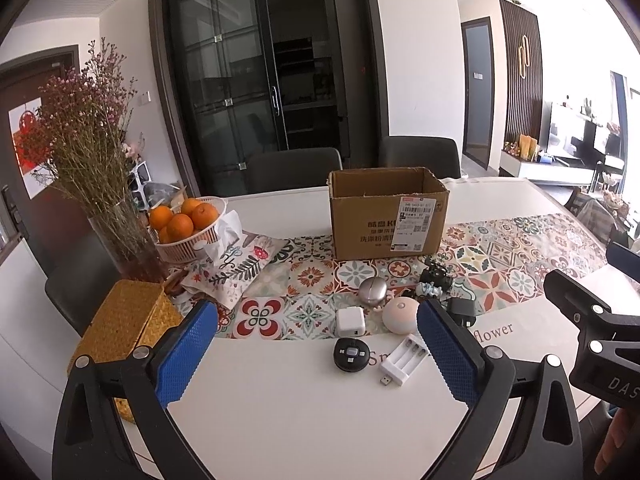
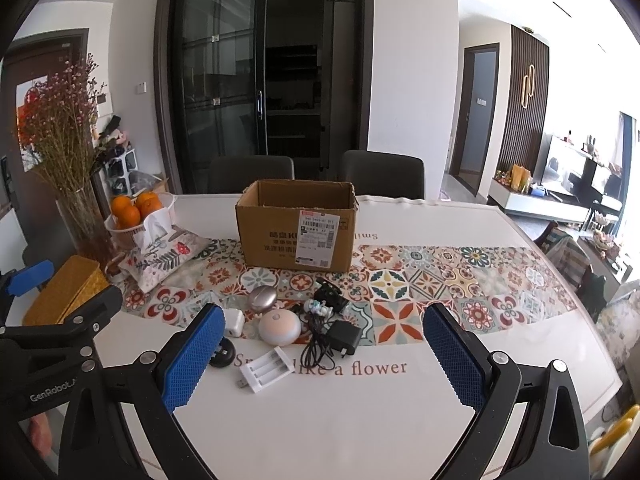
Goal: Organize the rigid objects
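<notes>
A cluster of small items sits on the table in front of the open cardboard box: white battery charger, pale dome, silver egg, white plug cube. The right view alone shows the black adapter with its coiled cable; the left view shows the round black remote whole. Left gripper and right gripper both hover spread wide, holding nothing. A patterned runner crosses the white top; oranges, dried flowers and dark chairs lie beyond.

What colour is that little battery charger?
The battery charger is white, clearest in the right wrist view.
</notes>
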